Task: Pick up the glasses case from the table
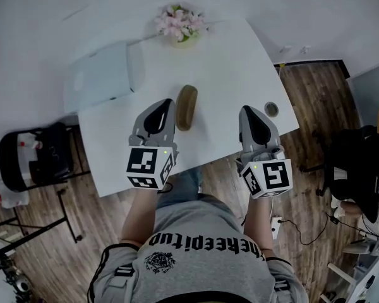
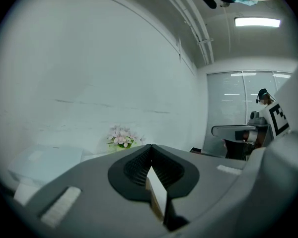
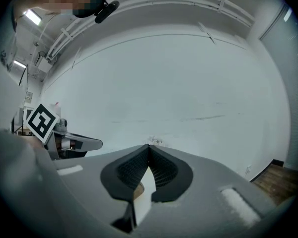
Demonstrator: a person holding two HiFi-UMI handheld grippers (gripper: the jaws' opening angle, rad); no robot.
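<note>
Head view: the brown glasses case (image 1: 187, 107) lies lengthwise near the middle of the white table (image 1: 227, 74). It is just right of the left gripper (image 1: 166, 103), and I can't tell whether the two touch. The right gripper (image 1: 247, 111) hovers over the table's near right part, with a small round object (image 1: 271, 109) just beside it. Pink flowers (image 1: 180, 23) stand at the far edge.

Left gripper view: its jaws are pressed together with nothing between them, and the flowers stand beyond the tips.

Right gripper view: its jaws also meet, empty, facing a pale wall.
</note>
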